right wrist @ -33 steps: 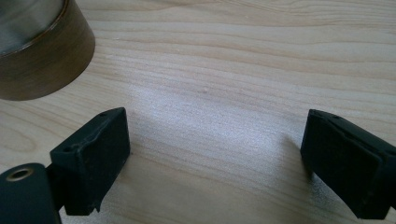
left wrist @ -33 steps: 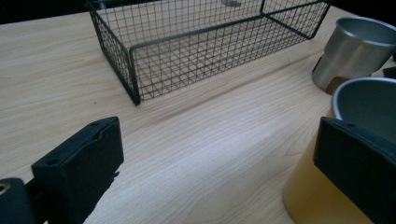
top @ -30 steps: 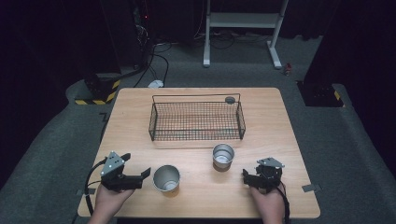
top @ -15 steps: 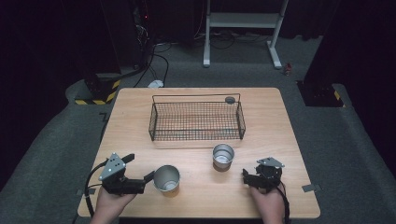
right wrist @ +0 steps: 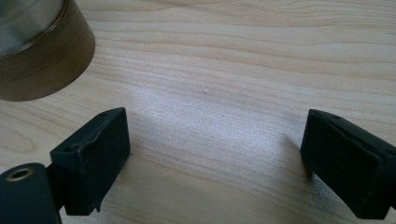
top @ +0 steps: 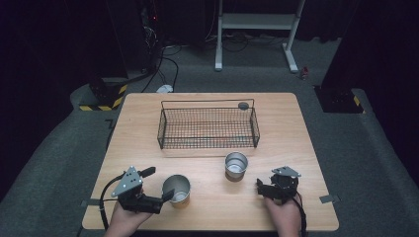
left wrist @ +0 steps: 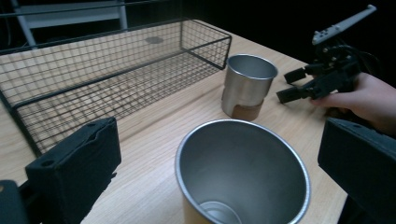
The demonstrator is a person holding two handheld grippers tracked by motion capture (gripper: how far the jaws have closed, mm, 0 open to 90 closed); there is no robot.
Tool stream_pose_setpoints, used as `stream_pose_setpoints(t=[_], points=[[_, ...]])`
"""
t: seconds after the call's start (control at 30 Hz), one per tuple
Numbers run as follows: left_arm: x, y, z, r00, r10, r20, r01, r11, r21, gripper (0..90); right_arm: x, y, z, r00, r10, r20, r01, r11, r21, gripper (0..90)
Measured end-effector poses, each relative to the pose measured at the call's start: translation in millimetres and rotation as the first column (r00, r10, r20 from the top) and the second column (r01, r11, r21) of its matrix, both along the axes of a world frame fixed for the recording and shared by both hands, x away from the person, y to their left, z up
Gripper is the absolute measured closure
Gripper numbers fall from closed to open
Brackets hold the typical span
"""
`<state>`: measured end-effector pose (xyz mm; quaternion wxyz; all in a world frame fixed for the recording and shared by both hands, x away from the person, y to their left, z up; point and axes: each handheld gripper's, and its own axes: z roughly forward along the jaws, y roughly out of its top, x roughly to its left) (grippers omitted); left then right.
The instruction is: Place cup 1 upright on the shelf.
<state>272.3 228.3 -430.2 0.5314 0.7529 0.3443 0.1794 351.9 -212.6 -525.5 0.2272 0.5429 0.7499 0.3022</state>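
Left claw (top: pixel 160 185) now astride cup (top: pixel 176 190)

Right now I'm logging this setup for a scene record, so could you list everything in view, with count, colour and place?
Metal cups: 2, silver with brown bases; one at the table's near left between the left gripper's open jaws, one near the centre, in front of the basket.
Wire basket: 1, black, mid-table, empty.
Small round disc: 1, dark grey, behind the basket's far right corner.
Table: 1, light wood.
Stand: 1, white, on the floor beyond the table.
Left gripper: 1, black, open around the near cup.
Right gripper: 1, black, open, holding nothing, near right.
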Motion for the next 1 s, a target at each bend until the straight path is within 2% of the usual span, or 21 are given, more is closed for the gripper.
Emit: stream_pose_setpoints(t=[0.3, 0.6, 0.7, 1.0], points=[[-1.7, -11.9, -8.0, 0.9987, -0.049, 0.010, 0.049, 0.9987, 0.011, 0.0, -0.2, 0.2, 0.1, 1.0000, -0.002, -0.003, 0.002, 1.000, 0.002, 7.9], [-3.4, -19.2, -15.7, 0.9974, -0.067, 0.023, 0.066, 0.9967, 0.048, 0.0, 0.4, 0.2, 0.1, 1.0000, -0.001, 0.000, 0.001, 1.000, -0.001, 7.9], [-2.0, -19.7, -18.0, 0.9978, -0.060, 0.028, 0.058, 0.9962, 0.065, 0.0, 0.4, 0.3, 0.0, 1.0000, -0.002, 0.001, 0.002, 1.000, -0.001, 7.9], [0.5, -21.1, -25.2, 0.9965, -0.081, 0.019, 0.080, 0.9947, 0.065, 0.0, 0.4, 0.2, 0.0, 1.0000, -0.001, 0.000, 0.001, 1.000, -0.001, 7.9]])
